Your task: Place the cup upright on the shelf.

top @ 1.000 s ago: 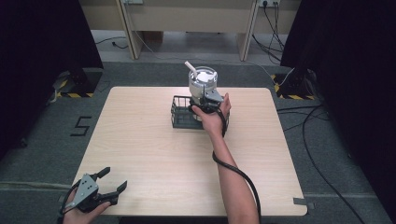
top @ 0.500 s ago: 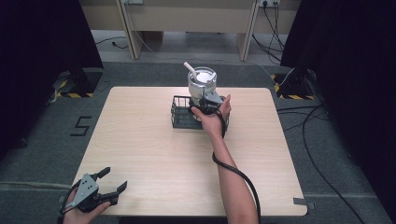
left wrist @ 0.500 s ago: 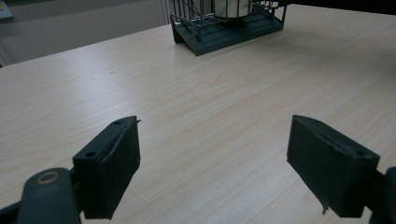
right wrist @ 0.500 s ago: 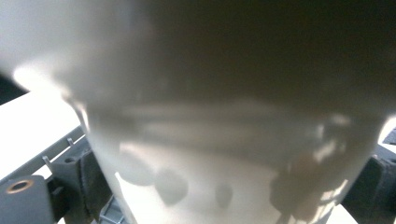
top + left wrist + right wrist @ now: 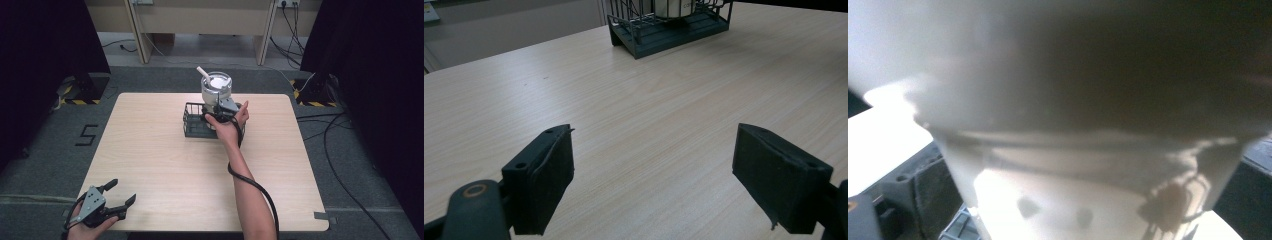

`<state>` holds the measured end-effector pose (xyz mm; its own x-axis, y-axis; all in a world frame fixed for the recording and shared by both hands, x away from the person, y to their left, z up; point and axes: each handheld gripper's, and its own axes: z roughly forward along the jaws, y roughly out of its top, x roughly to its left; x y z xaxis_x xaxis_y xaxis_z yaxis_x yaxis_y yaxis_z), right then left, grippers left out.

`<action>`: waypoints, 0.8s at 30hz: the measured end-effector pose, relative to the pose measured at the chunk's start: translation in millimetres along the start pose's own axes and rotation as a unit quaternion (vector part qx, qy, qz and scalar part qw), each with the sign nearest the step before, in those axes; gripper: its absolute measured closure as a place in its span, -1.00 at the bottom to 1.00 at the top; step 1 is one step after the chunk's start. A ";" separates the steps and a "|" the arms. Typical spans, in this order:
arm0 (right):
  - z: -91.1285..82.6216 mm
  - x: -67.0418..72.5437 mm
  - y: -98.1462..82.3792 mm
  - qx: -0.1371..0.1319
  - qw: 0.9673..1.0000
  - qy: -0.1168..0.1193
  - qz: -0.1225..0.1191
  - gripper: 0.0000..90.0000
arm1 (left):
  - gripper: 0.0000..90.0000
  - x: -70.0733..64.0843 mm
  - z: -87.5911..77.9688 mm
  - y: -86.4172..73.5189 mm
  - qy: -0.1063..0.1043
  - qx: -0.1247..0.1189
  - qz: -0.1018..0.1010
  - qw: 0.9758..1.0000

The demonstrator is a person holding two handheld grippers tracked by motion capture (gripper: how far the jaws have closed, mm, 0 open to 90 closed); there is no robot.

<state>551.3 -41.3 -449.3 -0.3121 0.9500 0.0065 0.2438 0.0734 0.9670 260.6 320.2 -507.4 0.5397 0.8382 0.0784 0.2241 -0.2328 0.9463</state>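
Matt pale wood-grain table [image 5: 150, 150], dark wire basket [image 5: 192, 122], glossy white cup [image 5: 216, 86].

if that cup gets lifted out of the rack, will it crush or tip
The cup looks thin-walled and light, so a hard squeeze from the right tool may dent it. It is tall, and a straw juts from its lid, so it could tip if it catches the wire rack.

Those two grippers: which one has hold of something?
The right gripper, far across the table, clamps the white cup in the dark wire basket. The left gripper sits open near the table's front edge.
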 end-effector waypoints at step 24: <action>-16.7 3.4 -2.3 -0.007 1.000 -0.001 -0.001 -0.99 | -0.65 0.1 -1.4 1.2 0.006 0.000 0.004 1.000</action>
<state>534.4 -43.3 -447.3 -0.3114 0.9503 0.0040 0.2308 0.0715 0.9704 259.8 320.8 -505.9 0.5311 0.8424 0.0904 0.2200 -0.2402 0.9455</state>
